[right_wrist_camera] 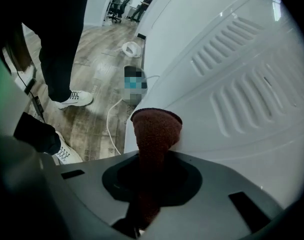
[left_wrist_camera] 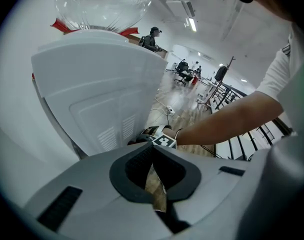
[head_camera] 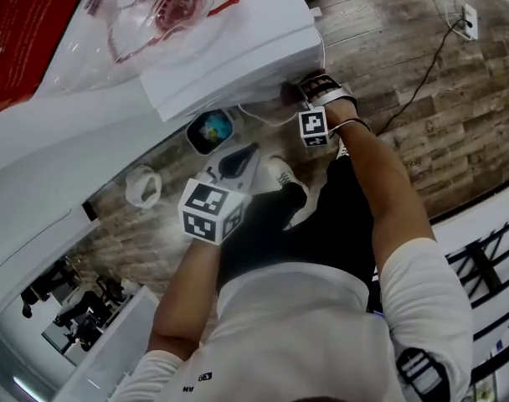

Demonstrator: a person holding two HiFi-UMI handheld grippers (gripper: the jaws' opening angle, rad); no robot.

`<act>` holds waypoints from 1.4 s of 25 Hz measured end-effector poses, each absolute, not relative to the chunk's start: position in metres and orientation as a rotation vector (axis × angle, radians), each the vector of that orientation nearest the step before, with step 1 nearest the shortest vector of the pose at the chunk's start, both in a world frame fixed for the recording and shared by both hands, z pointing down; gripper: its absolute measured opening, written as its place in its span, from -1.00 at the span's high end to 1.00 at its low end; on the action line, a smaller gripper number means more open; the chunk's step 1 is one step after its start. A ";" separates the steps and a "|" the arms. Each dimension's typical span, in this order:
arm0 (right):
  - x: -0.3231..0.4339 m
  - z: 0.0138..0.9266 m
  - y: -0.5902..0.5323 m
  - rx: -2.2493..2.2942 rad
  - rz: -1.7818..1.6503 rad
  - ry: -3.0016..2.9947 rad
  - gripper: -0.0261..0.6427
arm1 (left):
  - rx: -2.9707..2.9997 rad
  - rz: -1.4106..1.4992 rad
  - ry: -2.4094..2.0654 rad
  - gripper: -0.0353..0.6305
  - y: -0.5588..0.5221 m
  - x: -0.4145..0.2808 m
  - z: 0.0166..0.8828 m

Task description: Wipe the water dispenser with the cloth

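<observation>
The white water dispenser (head_camera: 238,48) stands at the upper left of the head view, a clear bottle (head_camera: 167,7) on top. Low against its side is my right gripper (head_camera: 311,92), shut on a red-brown cloth (right_wrist_camera: 156,131). In the right gripper view the cloth's bunched end presses on the dispenser's vented panel (right_wrist_camera: 232,84). My left gripper (head_camera: 238,159) hangs above the floor, apart from the dispenser, its jaws shut with nothing between them. In the left gripper view the dispenser (left_wrist_camera: 102,99) fills the left, with the right gripper's marker cube (left_wrist_camera: 164,140) at its base.
A white cable (head_camera: 263,117) and a small blue-faced object (head_camera: 211,131) lie on the wooden floor by the dispenser's foot. A white ring (head_camera: 142,185) lies further left. A power strip (head_camera: 468,19) with a dark lead sits at top right. The person's white shoes (head_camera: 284,174) are below.
</observation>
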State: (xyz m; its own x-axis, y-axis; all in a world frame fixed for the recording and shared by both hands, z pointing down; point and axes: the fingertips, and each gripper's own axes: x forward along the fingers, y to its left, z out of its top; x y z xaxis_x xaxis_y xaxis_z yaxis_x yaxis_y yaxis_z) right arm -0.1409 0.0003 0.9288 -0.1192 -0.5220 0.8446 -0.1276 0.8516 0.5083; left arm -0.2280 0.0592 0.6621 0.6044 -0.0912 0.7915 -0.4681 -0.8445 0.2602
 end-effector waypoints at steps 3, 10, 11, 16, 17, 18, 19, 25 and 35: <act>-0.145 0.955 0.001 0.477 -0.354 -1.669 0.76 | 2.390 1.124 -0.472 0.93 0.052 -0.228 0.676; -0.147 0.994 0.010 0.394 -0.325 -1.649 0.76 | 2.365 1.123 -0.529 0.93 0.049 -0.233 0.694; -0.146 0.994 0.013 0.391 -0.321 -1.650 0.76 | 2.361 1.125 -0.530 0.93 0.050 -0.234 0.693; -0.147 0.964 0.022 0.414 -0.297 -1.676 0.76 | 2.337 1.115 -0.533 0.93 0.055 -0.234 0.672; -0.145 0.954 0.023 0.425 -0.291 -1.680 0.76 | 2.338 1.108 -0.529 0.93 0.055 -0.232 0.664; -0.143 0.942 0.024 0.438 -0.284 -1.684 0.76 | 2.342 1.101 -0.522 0.93 0.056 -0.229 0.656; -0.141 0.929 0.025 0.454 -0.277 -1.691 0.76 | 2.344 1.093 -0.514 0.93 0.057 -0.227 0.647; -0.141 0.841 0.039 0.550 -0.238 -1.740 0.76 | 2.364 1.073 -0.464 0.93 0.066 -0.225 0.595; -0.173 0.732 0.065 0.762 -0.032 -1.863 0.76 | 2.465 1.008 -0.406 0.93 0.059 -0.256 0.542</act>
